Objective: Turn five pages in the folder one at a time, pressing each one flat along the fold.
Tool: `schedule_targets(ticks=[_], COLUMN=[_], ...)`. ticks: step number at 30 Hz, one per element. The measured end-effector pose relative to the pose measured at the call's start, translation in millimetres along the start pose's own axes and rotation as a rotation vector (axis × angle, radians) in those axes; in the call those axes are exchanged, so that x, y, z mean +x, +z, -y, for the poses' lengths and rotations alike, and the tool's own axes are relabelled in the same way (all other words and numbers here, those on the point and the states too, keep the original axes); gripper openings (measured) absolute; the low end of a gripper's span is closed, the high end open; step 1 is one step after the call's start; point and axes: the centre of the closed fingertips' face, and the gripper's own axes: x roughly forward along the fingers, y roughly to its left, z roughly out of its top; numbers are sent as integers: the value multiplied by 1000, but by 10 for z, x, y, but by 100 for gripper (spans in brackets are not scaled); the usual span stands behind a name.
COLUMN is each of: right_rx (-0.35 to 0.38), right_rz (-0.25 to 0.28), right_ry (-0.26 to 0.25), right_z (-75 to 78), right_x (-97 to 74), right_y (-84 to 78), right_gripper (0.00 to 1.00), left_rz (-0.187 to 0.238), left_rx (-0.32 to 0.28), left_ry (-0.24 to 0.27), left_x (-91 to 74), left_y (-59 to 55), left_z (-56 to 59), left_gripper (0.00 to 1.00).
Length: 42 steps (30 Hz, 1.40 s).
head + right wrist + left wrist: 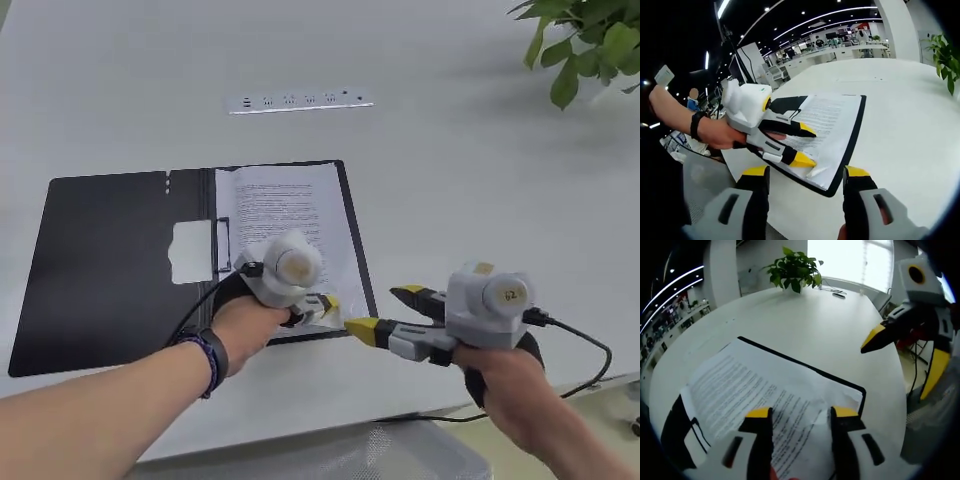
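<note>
A black folder lies open on the white table, its left cover bare and a stack of printed pages on its right half. My left gripper is open over the lower right corner of the top page, whose corner curls up a little. My right gripper is open too, hovering just off the folder's lower right corner with nothing between its jaws. In the right gripper view the left gripper rests low over the page; in the left gripper view the right gripper shows at the right.
A power strip is set into the table behind the folder. A green potted plant stands at the far right. The table's near edge runs just below both hands, and a cable trails from the right gripper.
</note>
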Motion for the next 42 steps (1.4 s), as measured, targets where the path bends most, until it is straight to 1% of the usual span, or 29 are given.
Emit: schedule_targets(ticks=[2, 6, 8, 11, 13, 15, 20, 26, 32, 37, 42], right_rx=[12, 42, 40, 74, 78, 88, 110, 111, 113, 122, 138], right_rz=[-5, -27, -36, -33, -34, -37, -12, 0, -7, -4, -3], right_ry=[12, 42, 44, 60, 59, 54, 38, 46, 62, 67, 80], right_z=[9, -4, 3, -1, 14, 49, 138, 196, 201, 220, 211], right_x=[54, 163, 202, 263, 293, 329, 391, 485, 553, 563, 546], right_y=[-3, -79, -108, -114, -113, -114, -9, 100, 108, 109, 100], right_gripper=[55, 52, 50, 47, 46, 45, 41, 41, 41, 40, 37], left_rz=[4, 8, 11, 16, 17, 24, 34, 37, 37, 37, 39], left_rx=[-11, -16, -18, -27, -28, -47, -68, -76, -79, -79, -75], left_ry=[2, 0, 1, 1, -2, -7, -22, -27, -28, -30, -43], left_x=[-7, -3, -6, -10, -11, -16, -26, -26, -29, -26, -37], left_y=[4, 1, 2, 5, 6, 11, 15, 18, 19, 19, 18], left_z=[-21, -23, -25, -35, -38, -46, -43, -42, -36, -34, -10], left_gripper=[41, 40, 40, 38, 37, 37, 36, 35, 35, 36, 38])
